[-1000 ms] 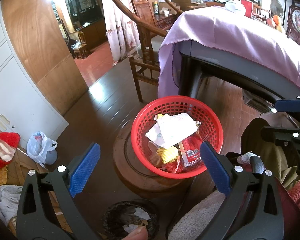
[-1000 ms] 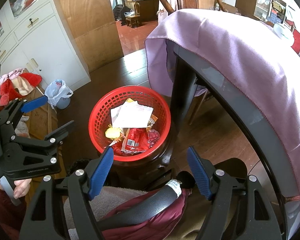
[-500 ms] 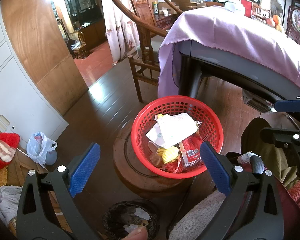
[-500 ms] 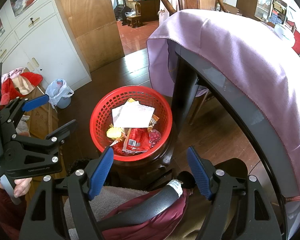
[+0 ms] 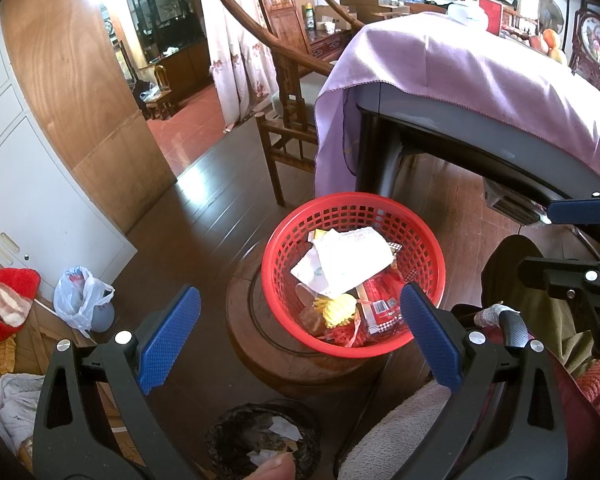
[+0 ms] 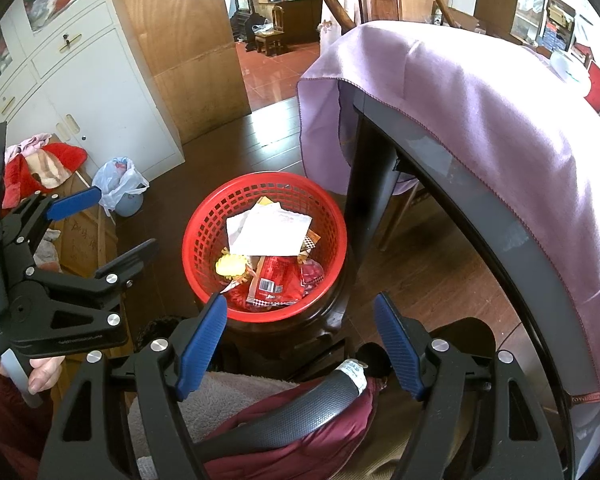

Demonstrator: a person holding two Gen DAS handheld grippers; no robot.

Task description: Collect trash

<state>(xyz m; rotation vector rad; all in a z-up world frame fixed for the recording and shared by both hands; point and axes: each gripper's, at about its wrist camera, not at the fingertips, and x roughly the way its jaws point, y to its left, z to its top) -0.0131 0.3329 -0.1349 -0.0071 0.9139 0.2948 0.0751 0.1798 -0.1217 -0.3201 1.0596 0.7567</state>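
Red basket of light, crumpling wrappers, paper sheet topmost: pinch its edge. Left gripper and right gripper released, empty.

Left gripper and right gripper hover with fingers spread, empty.
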